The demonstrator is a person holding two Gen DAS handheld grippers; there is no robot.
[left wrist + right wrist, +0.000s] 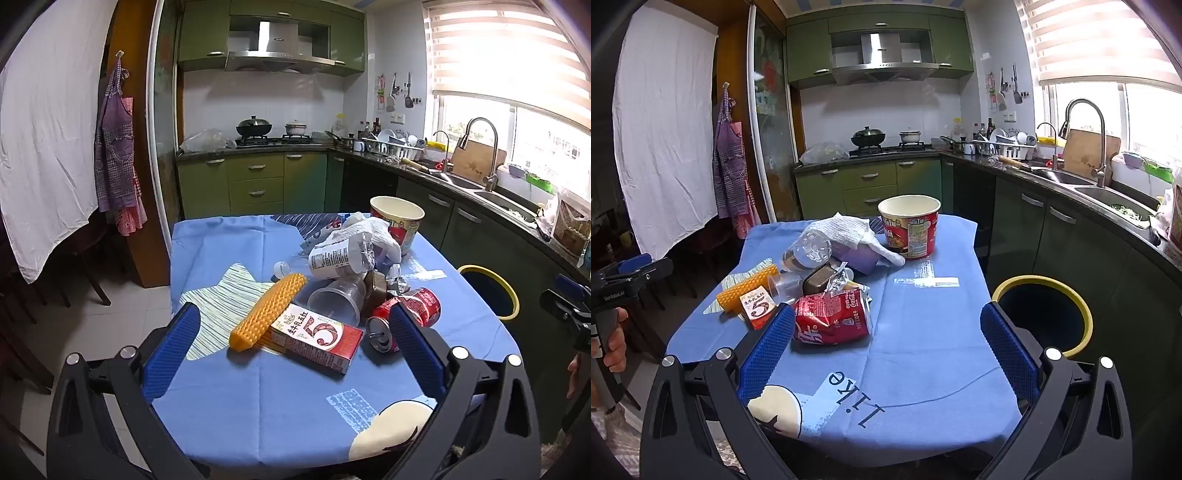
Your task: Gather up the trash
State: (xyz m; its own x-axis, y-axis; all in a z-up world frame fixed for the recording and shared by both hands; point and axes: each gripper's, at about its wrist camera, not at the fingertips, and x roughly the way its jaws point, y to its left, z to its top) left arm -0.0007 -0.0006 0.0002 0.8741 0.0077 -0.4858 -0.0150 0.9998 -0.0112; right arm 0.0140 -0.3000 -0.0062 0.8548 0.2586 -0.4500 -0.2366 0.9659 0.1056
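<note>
Two blue-padded claws hang wide and empty over a counter draped in a blue printed cloth [229,398], where a heap of kitchen rubbish waits to be cleared. The left claw [295,334] frames a red-and-white milk carton marked with a large 5 [317,341], which lies flat with a ribbed orange plastic roller [267,312] resting across its far end. Just beyond the carton a clear plastic cup [338,299] lies on its side, and a crushed red cola can [404,314] sits at the carton's right. The right claw [886,334] faces the same can [831,317] from the other side. Farther from the carton stand a toppled plastic bottle [807,249], a crumpled white paper towel [849,227] and a tall red instant-noodle tub [910,229]. A dark, yellow-rimmed waste bin [1043,317] stands open beside the counter's right edge, likely placed there within easy reach of each drop.
</note>
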